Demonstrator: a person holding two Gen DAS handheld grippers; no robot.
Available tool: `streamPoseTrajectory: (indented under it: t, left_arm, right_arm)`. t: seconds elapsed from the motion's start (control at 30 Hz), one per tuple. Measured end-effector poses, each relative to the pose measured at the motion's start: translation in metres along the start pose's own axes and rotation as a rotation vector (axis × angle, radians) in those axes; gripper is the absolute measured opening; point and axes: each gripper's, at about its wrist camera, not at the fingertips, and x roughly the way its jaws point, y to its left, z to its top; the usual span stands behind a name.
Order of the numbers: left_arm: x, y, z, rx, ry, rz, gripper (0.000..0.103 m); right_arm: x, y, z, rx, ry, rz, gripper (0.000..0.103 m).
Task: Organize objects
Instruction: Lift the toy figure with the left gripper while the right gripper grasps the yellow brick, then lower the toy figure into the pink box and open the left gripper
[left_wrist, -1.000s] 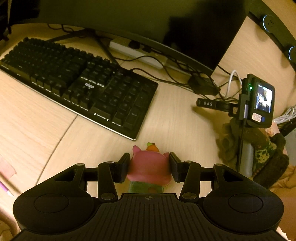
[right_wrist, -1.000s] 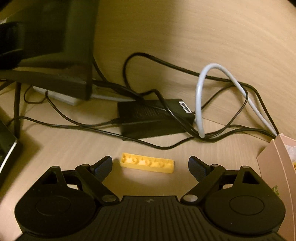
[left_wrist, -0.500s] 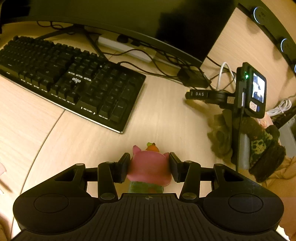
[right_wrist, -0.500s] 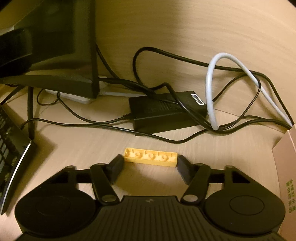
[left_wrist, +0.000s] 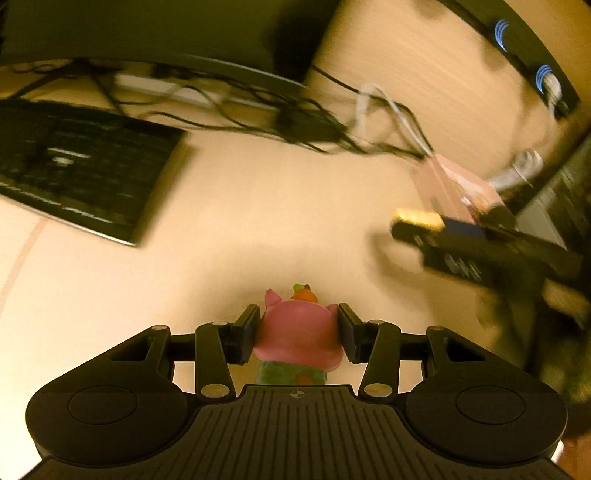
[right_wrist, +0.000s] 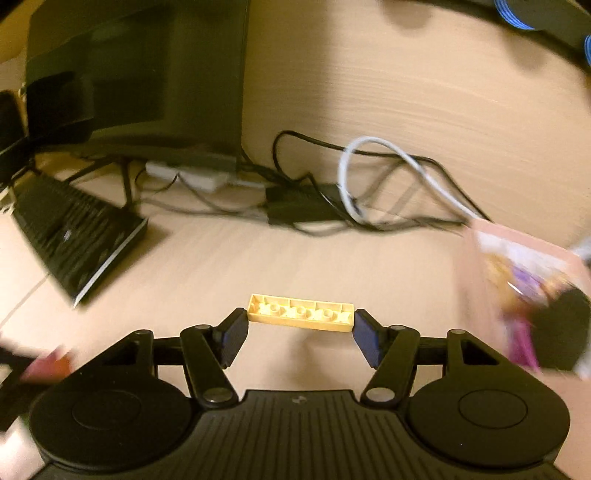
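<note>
Above the bare table (right_wrist: 280, 254), the right hand-held gripper (right_wrist: 300, 326) clamps the yellow brick (right_wrist: 300, 316) by its ends; the left hand-held gripper (left_wrist: 297, 330) clamps the pink pig toy (left_wrist: 297, 334), keyboard (left_wrist: 85, 173) well left.

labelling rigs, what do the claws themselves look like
Both match. The left claw and right claw are matte black plastic: a ribbed centre plate with a small crosshair mark, a round disc housing on each side, silver pivot pins on angled link arms. The right's pads look dark blue.

Home office desk, keyboard (left_wrist: 77, 166), monitor (right_wrist: 140, 74)
</note>
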Motion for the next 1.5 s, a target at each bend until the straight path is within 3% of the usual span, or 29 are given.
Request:
streamPoseTrajectory:
  t: [0.3, 0.6, 0.9, 0.97, 1.07, 1.13, 1.2, 1.27, 1.4, 1.5]
  left_arm:
    - [0.038, -0.097, -0.004, 0.11, 0.091, -0.155, 0.05]
    - [0.06, -0.202, 0.086, 0.18, -0.012, -0.261, 0.05]
    - [0.122, -0.284, 0.161, 0.116, -0.083, -0.31, 0.052]
    - [0.143, -0.293, 0.164, 0.133, -0.097, -0.318, 0.052]
    - [0.175, -0.304, 0.156, 0.22, -0.057, -0.225, 0.052]
    - [0.184, -0.3, 0.152, 0.211, -0.072, -0.242, 0.052]
    - [0.183, -0.291, 0.153, 0.166, -0.106, -0.291, 0.052]
    - [0.178, -0.284, 0.155, 0.171, -0.123, -0.278, 0.052]
    - [0.177, -0.28, 0.154, 0.226, -0.076, -0.286, 0.052]
    - [0.156, -0.261, 0.148, 0.125, -0.149, -0.308, 0.052]
  right_arm:
    - [-0.112, -0.075, -0.075, 0.032, 0.042, -0.154, 0.063]
    - [-0.15, -0.136, -0.103, 0.153, -0.01, -0.212, 0.063]
    - [-0.145, -0.162, -0.105, 0.187, -0.042, -0.216, 0.063]
    - [-0.144, -0.167, -0.107, 0.195, -0.032, -0.215, 0.063]
    - [-0.142, -0.175, -0.111, 0.201, -0.015, -0.22, 0.063]
    - [-0.14, -0.182, -0.115, 0.208, 0.001, -0.224, 0.063]
    - [-0.136, -0.188, -0.117, 0.22, 0.016, -0.226, 0.063]
    - [-0.132, -0.193, -0.117, 0.231, 0.03, -0.228, 0.063]
    - [-0.12, -0.195, -0.112, 0.227, 0.043, -0.212, 0.063]
    - [-0.115, -0.192, -0.105, 0.207, 0.032, -0.208, 0.063]
